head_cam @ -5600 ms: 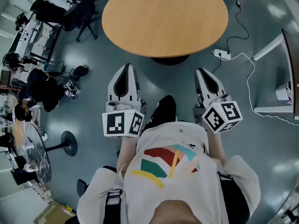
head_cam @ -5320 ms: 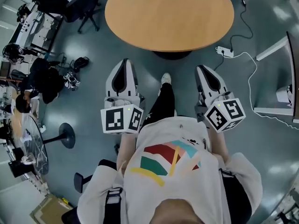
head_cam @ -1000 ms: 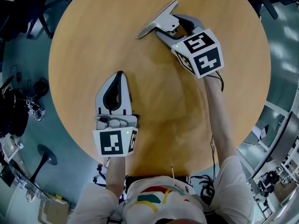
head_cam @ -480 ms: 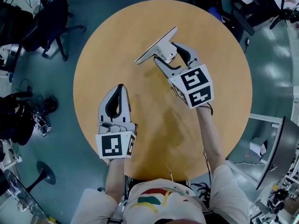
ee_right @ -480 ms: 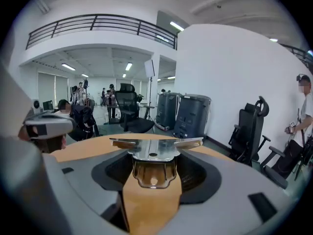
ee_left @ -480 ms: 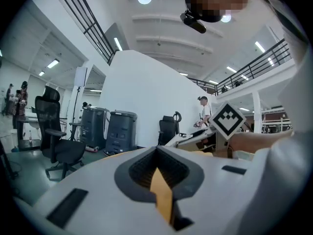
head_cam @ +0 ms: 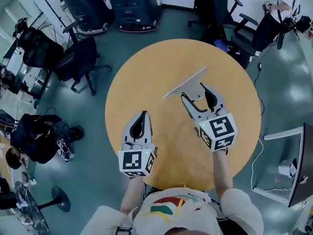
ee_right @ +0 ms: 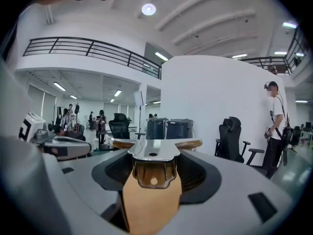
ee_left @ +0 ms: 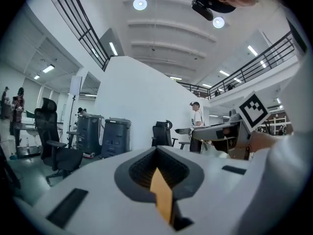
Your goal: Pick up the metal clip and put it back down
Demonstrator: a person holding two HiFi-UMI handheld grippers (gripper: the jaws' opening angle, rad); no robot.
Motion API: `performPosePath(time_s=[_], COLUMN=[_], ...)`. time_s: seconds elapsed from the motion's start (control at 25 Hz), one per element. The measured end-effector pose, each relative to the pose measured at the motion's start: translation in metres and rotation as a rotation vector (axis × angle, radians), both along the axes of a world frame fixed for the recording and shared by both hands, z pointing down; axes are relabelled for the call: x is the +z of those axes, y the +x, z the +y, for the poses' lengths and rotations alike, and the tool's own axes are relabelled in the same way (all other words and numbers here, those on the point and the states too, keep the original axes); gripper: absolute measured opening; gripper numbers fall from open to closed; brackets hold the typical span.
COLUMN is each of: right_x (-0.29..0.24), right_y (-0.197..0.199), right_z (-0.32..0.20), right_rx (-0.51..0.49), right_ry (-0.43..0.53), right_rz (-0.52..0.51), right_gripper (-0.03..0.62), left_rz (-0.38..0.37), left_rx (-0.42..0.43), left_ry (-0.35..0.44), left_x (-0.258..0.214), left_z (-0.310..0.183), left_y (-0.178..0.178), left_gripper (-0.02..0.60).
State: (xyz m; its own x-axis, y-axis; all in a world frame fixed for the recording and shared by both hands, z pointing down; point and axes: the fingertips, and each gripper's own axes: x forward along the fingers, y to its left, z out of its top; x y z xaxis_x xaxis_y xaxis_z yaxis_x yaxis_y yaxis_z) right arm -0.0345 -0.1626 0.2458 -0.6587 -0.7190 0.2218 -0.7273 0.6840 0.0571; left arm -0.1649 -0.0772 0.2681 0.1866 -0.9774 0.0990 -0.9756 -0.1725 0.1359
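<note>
Fingers (head_cam: 188, 105), right gripper (head_cam: 195, 91): clamped across handle of metal clip (head_cam: 185, 83), plate jutting past tips, seemingly held above table (head_cam: 142, 77) | left gripper (head_cam: 143, 114): tips together, empty, well left of clip | risk: may twist or slip from pads if lowered tilted, plate edge striking wood first | containers: none in view
</note>
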Motion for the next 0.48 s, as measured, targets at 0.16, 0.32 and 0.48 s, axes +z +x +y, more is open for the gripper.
performPosePath(time_s=[0.16, 0.32, 0.48], right_x=[-0.029, -0.037, -0.041], right_y=[0.036, 0.067, 0.098], right_z=[0.061, 0.123, 0.173], right_rx=[0.034, 0.070, 0.120], right_ry=[-0.013, 0.004, -0.001], right_rz=[-0.142, -0.214, -0.285], right_gripper=[0.293, 0.293, 0.293], left_rz=[0.021, 0.028, 0.033], left_rx=[0.083, 0.137, 0.203], left_ry=[0.049, 0.096, 0.128], left_x=[-0.033, -0.053, -0.065], left_z=[0.028, 0.058, 0.087], left_y=[0.037, 0.070, 0.100], left_gripper=[0.044, 0.044, 0.044])
